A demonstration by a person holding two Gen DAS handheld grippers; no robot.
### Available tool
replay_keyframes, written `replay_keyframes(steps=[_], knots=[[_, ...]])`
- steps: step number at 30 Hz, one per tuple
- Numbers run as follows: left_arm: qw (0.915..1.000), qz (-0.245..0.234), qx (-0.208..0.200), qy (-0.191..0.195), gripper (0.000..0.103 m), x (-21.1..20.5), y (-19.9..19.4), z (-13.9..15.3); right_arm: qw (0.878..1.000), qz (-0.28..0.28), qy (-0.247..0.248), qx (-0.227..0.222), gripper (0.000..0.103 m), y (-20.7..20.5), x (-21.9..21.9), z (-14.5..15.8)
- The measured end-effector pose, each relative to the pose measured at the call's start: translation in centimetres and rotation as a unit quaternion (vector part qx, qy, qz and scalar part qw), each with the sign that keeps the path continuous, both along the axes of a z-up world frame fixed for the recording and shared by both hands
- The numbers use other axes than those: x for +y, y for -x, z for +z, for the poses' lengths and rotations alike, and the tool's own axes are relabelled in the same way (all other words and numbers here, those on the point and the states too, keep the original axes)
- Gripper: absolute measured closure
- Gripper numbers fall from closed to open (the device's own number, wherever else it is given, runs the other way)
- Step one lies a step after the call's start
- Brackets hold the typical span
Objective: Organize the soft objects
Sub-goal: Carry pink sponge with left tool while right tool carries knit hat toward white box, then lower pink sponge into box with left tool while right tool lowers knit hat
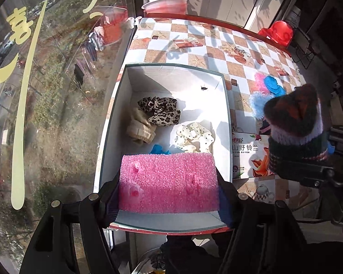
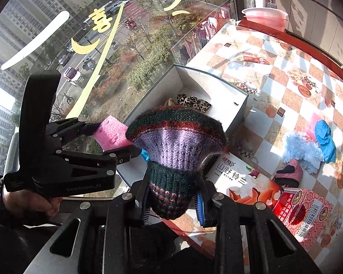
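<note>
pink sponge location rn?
Clamped in the left tool, the pink sponge hangs over the near end of the white box, in front of the polka-dot scrunchie.

I am holding a pink foam block point(image 1: 168, 182) lengthwise over the near end of the white box point(image 1: 226, 123), where a leopard scrunchie point(image 1: 161, 110), a beige knit piece point(image 1: 140, 129) and a dotted cream scrunchie point(image 1: 194, 138) are lying. I am gripping a striped knit hat point(image 2: 175, 157) upright beside it.
</note>
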State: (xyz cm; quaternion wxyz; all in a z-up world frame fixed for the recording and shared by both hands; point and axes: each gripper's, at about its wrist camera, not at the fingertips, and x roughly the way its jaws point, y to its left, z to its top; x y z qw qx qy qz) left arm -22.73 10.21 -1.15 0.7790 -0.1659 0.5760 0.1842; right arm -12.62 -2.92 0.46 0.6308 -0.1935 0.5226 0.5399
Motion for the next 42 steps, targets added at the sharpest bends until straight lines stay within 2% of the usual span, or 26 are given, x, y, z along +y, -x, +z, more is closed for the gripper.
replay_keyframes(steps=[4, 7, 17, 42], knots=[[0.999, -0.008, 0.017, -0.042, 0.031, 0.1, -0.3, -0.2, 1.0, 0.015, 0.003, -0.003, 0.071, 0.4, 1.7, -0.1], [0.9984, -0.008, 0.023, -0.052, 0.031, 0.5, -0.4, -0.4, 1.0, 0.017, 0.014, -0.002, 0.071, 0.5, 2.5, -0.6], [0.9983, 0.001, 0.038, -0.044, 0.031, 1.2, 0.0, -1.6, 0.999, 0.014, 0.047, -0.012, 0.071, 0.5, 3.2, -1.1], [0.9991, 0.005, 0.032, -0.029, 0.031, 3.1, 0.1, -1.9, 0.998, 0.009, 0.061, -0.024, 0.07, 0.2, 6.2, -1.1]])
